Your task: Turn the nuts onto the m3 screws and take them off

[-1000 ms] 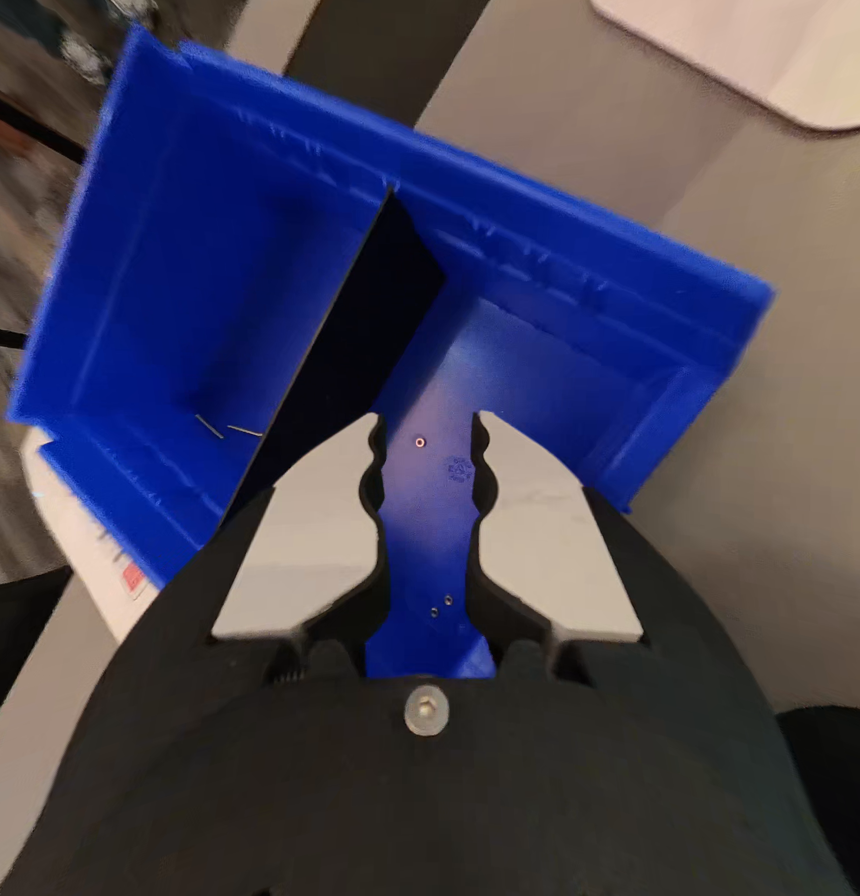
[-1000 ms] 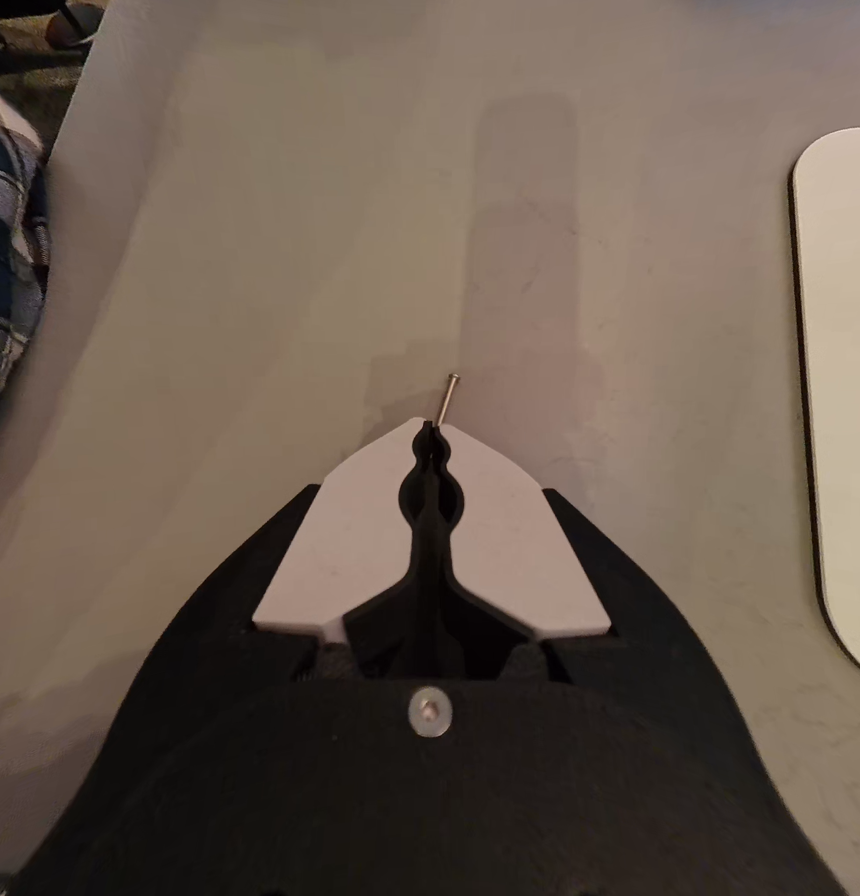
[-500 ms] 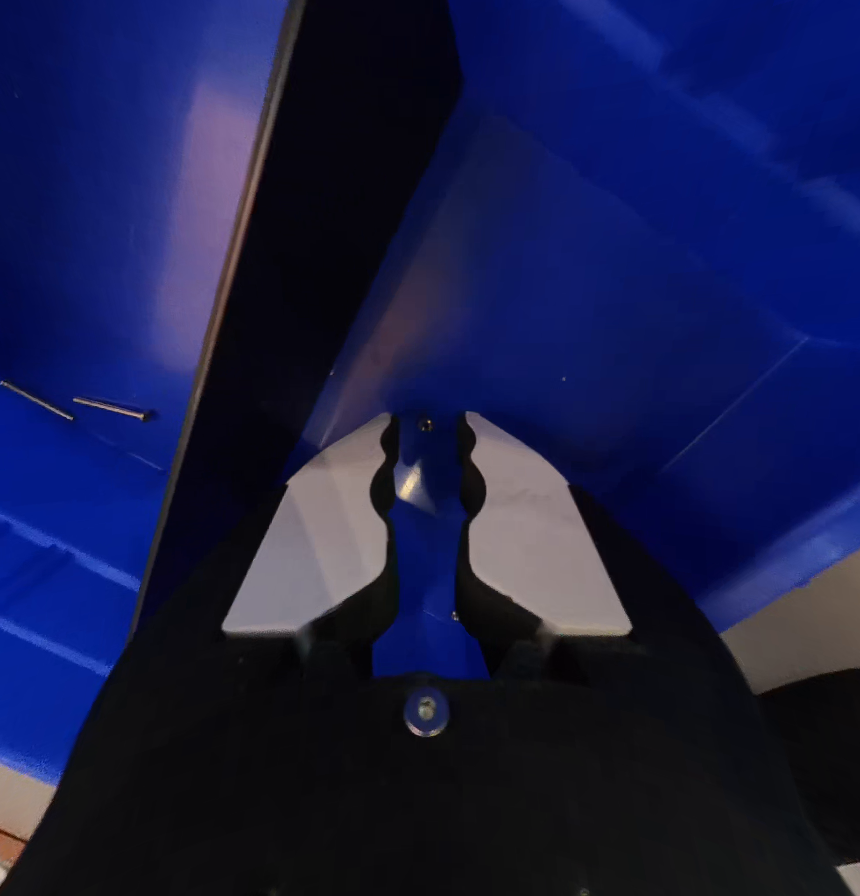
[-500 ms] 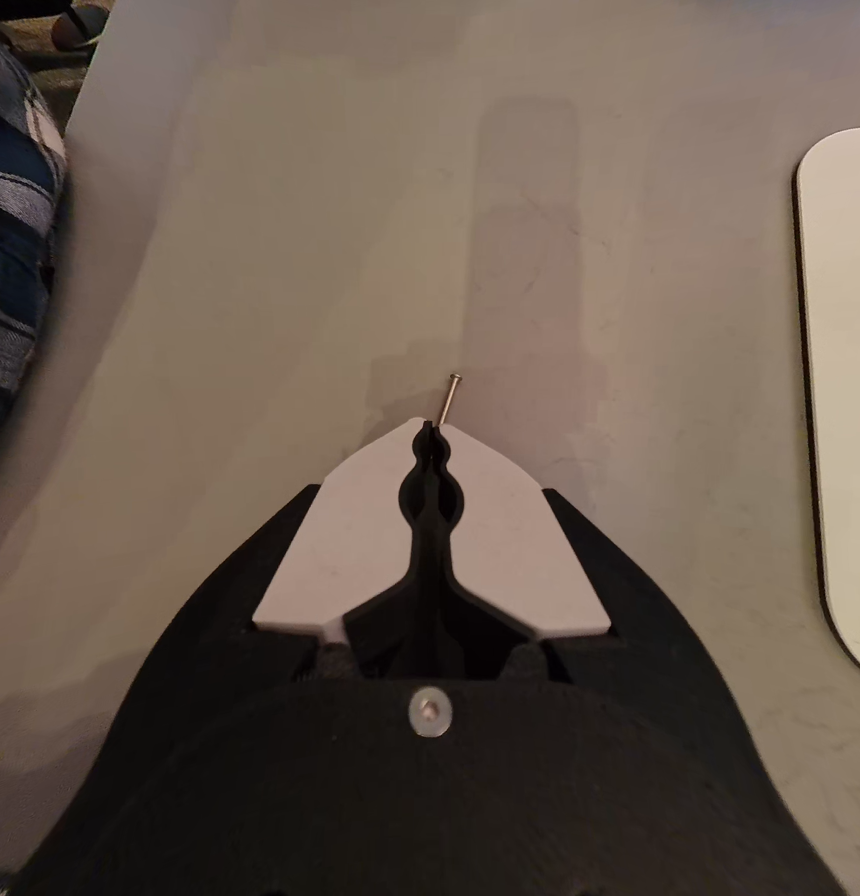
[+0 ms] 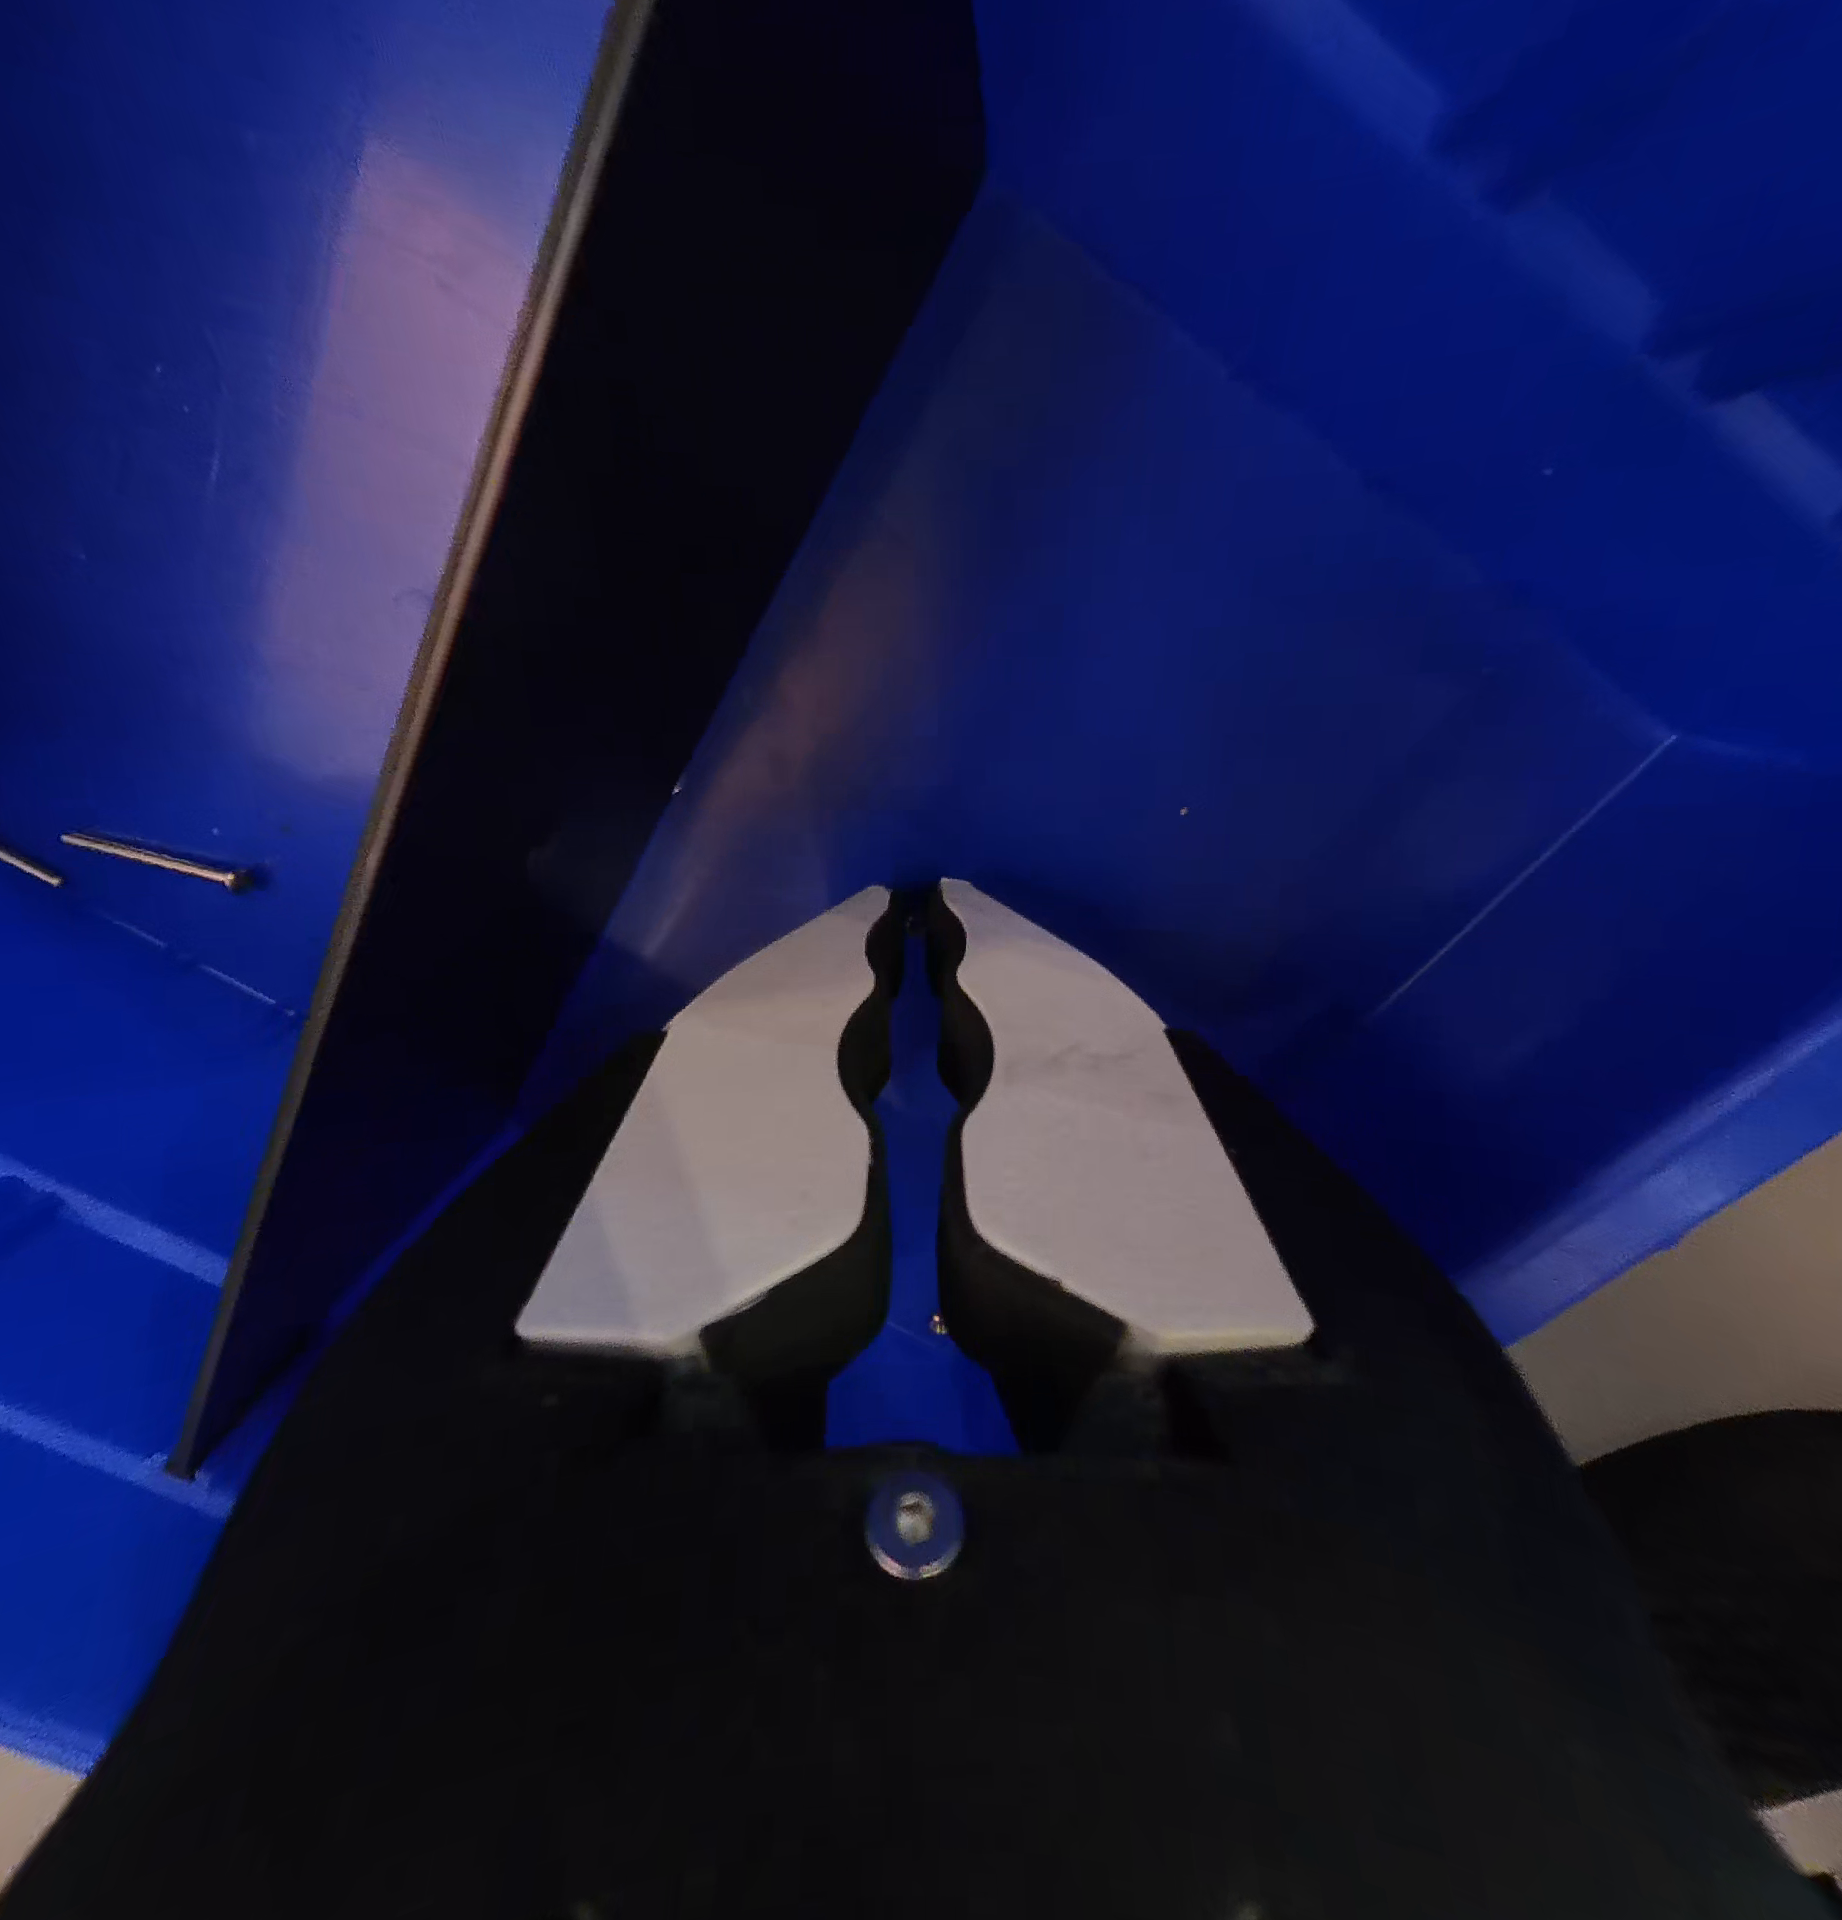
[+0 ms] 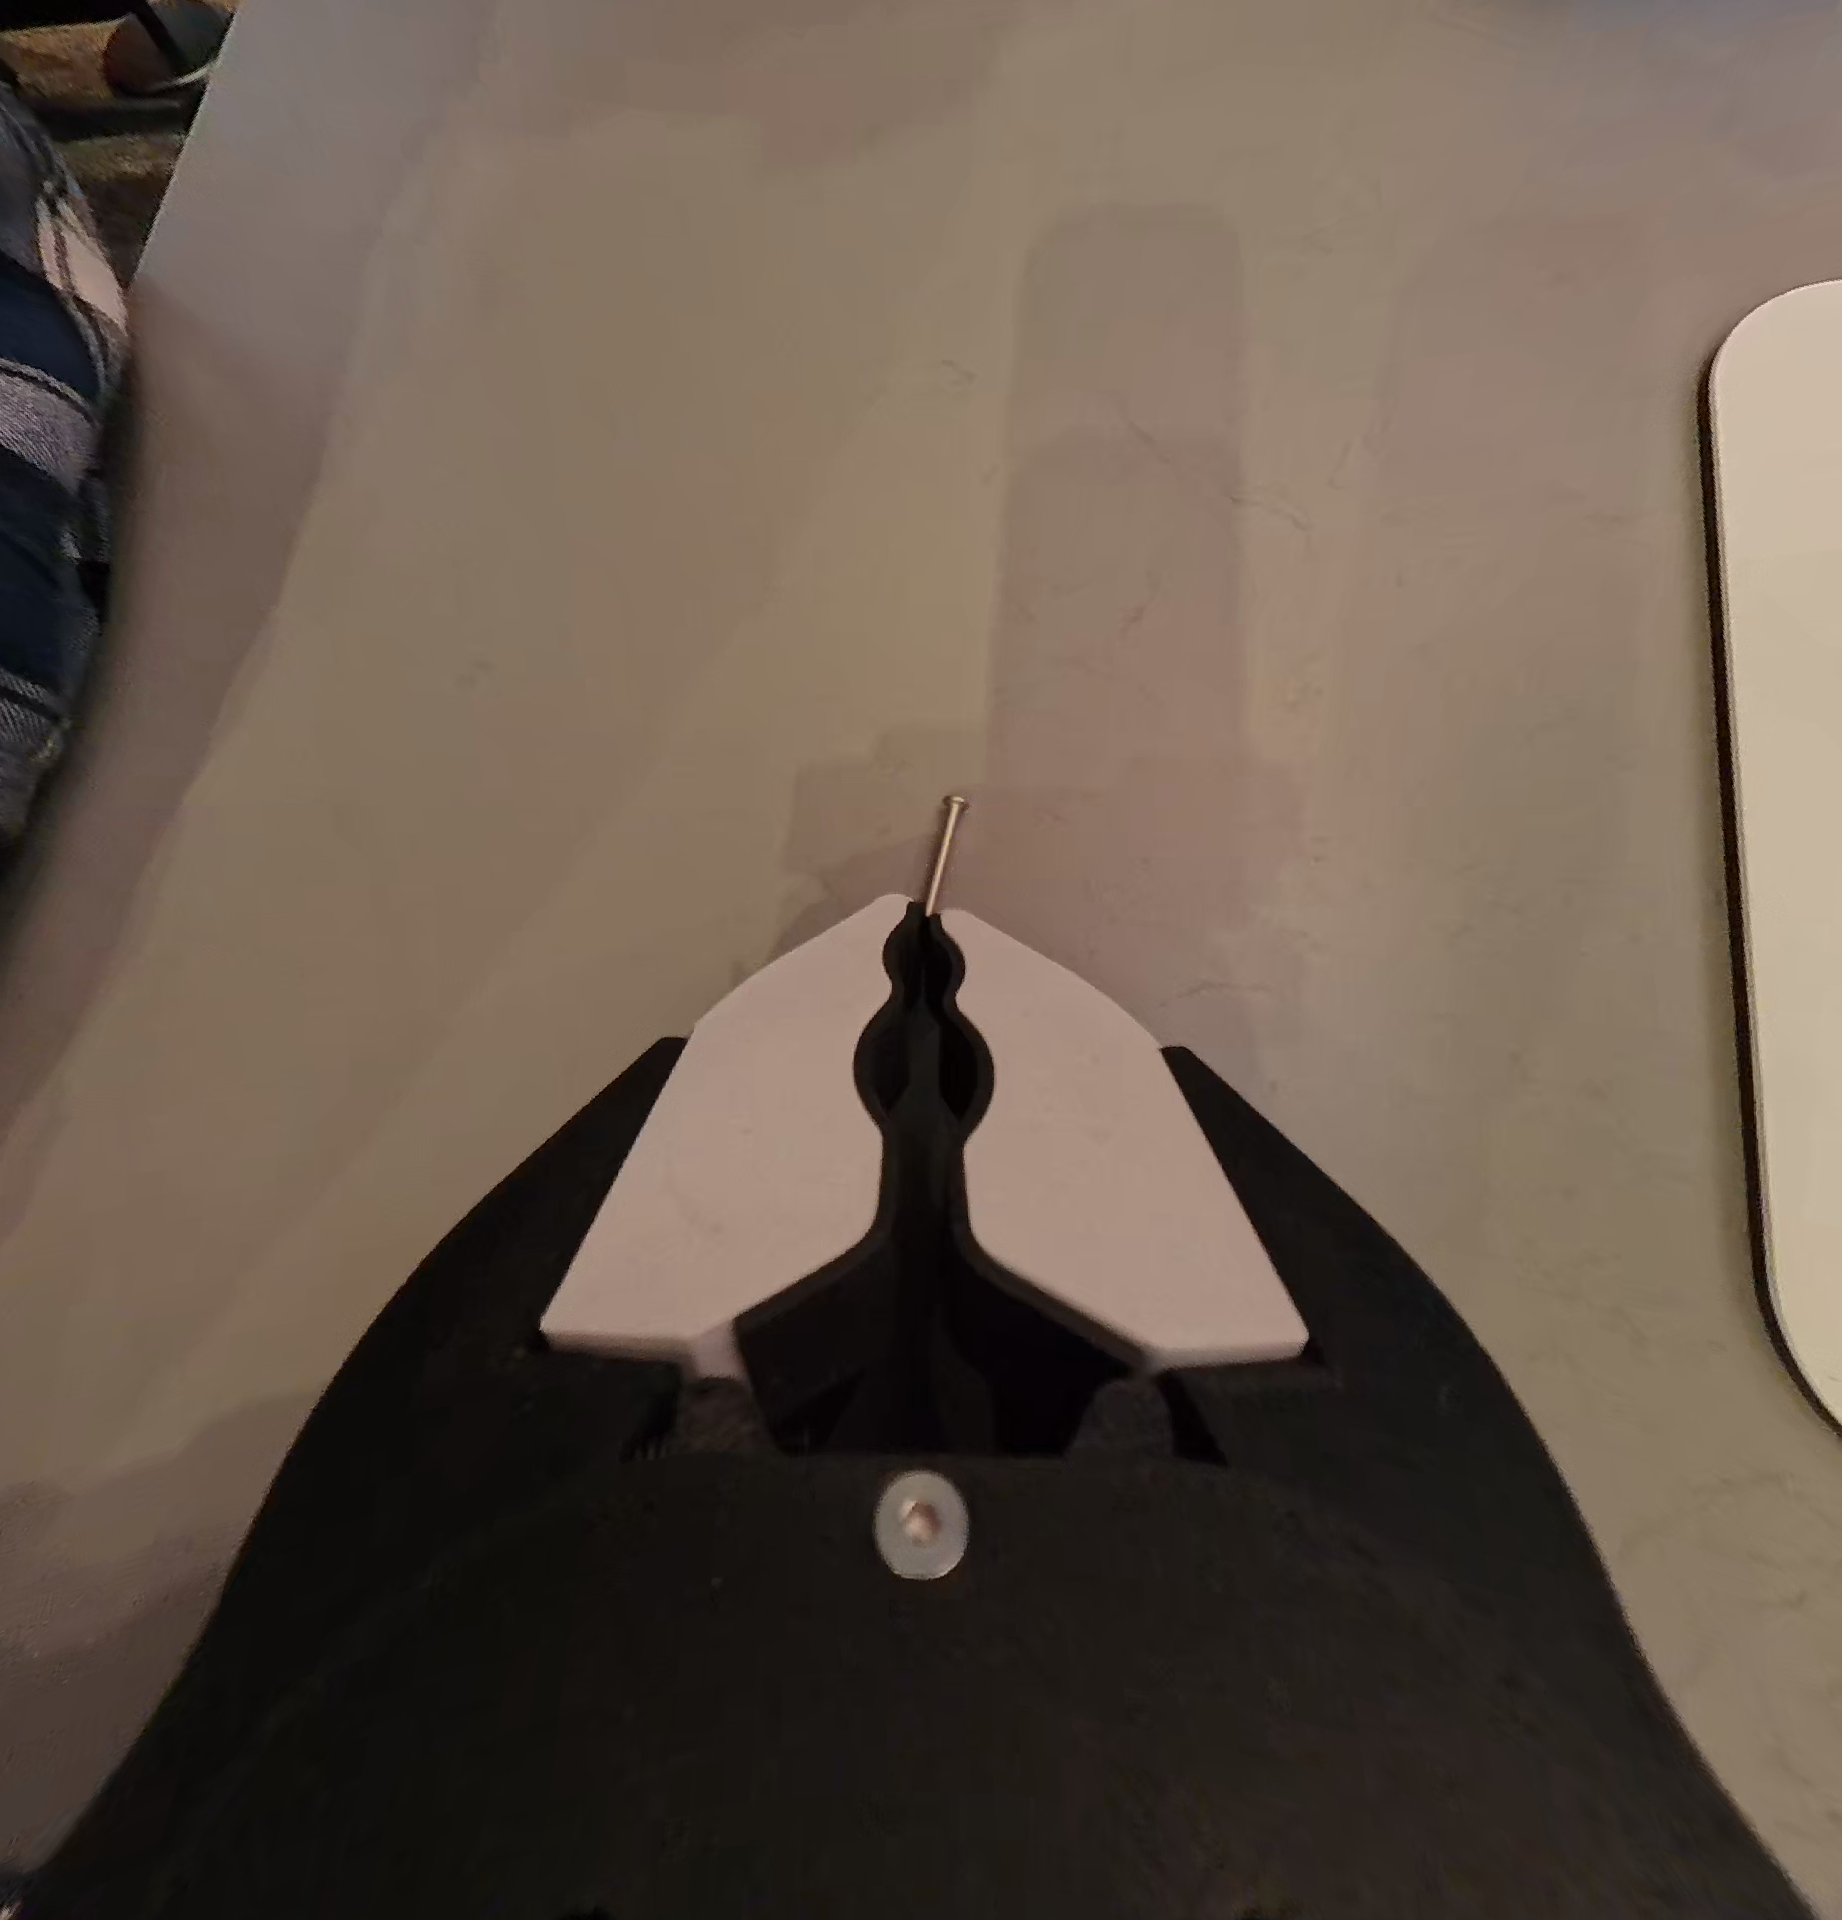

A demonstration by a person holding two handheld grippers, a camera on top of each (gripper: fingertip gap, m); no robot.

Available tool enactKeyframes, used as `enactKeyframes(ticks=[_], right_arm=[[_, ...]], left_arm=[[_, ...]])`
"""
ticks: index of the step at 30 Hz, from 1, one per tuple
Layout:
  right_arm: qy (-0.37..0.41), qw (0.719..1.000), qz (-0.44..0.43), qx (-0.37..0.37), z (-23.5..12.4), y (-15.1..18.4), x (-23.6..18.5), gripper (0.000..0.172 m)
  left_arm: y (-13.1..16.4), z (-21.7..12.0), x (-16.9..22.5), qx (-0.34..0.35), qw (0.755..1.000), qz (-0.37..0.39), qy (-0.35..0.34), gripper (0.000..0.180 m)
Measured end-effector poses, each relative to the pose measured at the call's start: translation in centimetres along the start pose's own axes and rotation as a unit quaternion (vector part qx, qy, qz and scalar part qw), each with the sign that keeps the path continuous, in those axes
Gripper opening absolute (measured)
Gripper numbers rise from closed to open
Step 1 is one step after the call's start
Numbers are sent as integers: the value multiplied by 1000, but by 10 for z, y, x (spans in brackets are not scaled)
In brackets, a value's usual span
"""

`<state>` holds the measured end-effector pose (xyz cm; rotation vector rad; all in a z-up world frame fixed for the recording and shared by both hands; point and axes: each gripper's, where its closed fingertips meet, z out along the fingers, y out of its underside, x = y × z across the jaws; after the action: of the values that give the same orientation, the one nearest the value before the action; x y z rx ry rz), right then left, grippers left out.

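My left gripper (image 5: 917,902) is down inside the right compartment of a blue plastic bin (image 5: 1260,540), with its tips at the floor. Its jaws are almost together, and a small dark nut (image 5: 909,923) sits pinched between the fingertips. My right gripper (image 6: 927,914) is shut on a thin metal pin (image 6: 945,852). The pin sticks out forward past the tips, head end away from me, above the beige table (image 6: 584,520).
A black divider (image 5: 626,623) splits the bin. Two more thin pins (image 5: 158,860) lie in the left compartment. Another tiny nut (image 5: 938,1322) lies on the bin floor between my left fingers. A white rounded board (image 6: 1810,831) lies on the table at the right. A person's plaid sleeve (image 6: 23,520) is at the far left.
My left gripper moved down into the bin's right compartment and its jaws closed in on the small nut. The right gripper stayed still, holding the pin.
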<state>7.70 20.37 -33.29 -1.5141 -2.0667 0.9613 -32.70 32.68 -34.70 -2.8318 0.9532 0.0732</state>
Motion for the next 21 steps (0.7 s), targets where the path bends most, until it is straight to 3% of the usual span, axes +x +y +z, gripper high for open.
enactKeyframes(ticks=[10,16,21], right_arm=[[-1,1000,1,1,0,0,-1,0],[-1,1000,1,0,1,0,-1,0],[-2,1000,2,1,1,-1,-1,0]], left_arm=[[1,0,0,-13,996,52,-74,0],[2,0,1,-11,995,56,-76,0],[8,-9,-4,-16,997,34,-66,35]])
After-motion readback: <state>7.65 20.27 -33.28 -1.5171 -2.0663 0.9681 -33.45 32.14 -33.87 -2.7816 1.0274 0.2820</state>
